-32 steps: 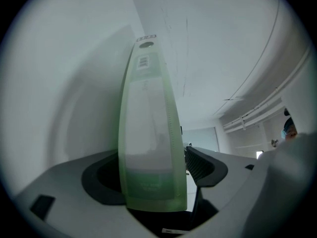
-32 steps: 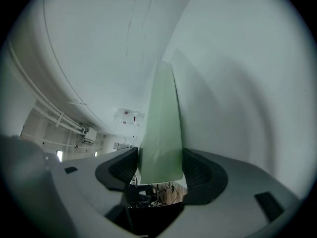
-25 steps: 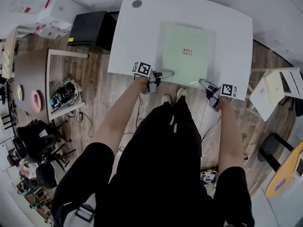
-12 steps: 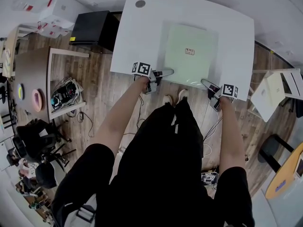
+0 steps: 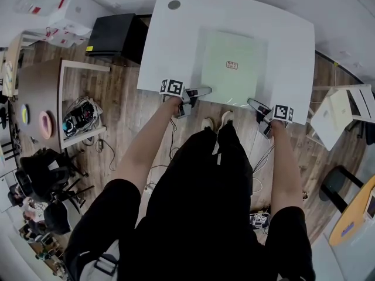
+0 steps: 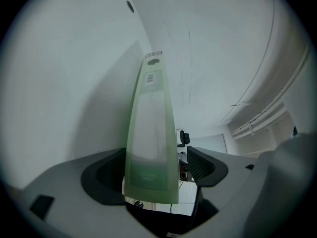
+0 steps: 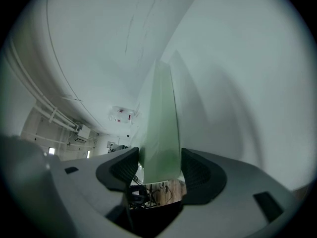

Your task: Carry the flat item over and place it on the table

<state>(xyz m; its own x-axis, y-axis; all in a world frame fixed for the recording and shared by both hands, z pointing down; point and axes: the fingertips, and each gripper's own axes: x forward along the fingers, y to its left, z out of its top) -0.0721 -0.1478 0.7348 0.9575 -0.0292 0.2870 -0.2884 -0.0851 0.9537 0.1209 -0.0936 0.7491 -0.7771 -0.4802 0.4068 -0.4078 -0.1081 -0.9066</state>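
From the head view, the green sheet (image 5: 231, 86) is lying flat on the white table (image 5: 170, 45), near the table edge closest to you. A small red-and-white label (image 5: 231, 65) is sitting at the sheet's middle, and its print is too small to read. Your left gripper (image 5: 200, 91) is reaching in at the sheet's near left corner. Your right gripper (image 5: 253, 104) is reaching in at the near right corner.

In the left gripper view, the left gripper (image 6: 158, 157) is standing with its jaws apart. The sheet (image 6: 148, 133) is running between them, leaning against the jaw at the view's left, with a clear gap before the other jaw. A white tag (image 6: 149, 78) with barcode-like bars is showing near the sheet's far end, below a small hole. A darker green panel close to the jaws is carrying faint print you cannot read.

In the right gripper view, the right gripper (image 7: 159, 157) is holding its jaws wide. The sheet's edge (image 7: 161, 123) is passing between them, close to both pads and not pinched. No writing is showing there.
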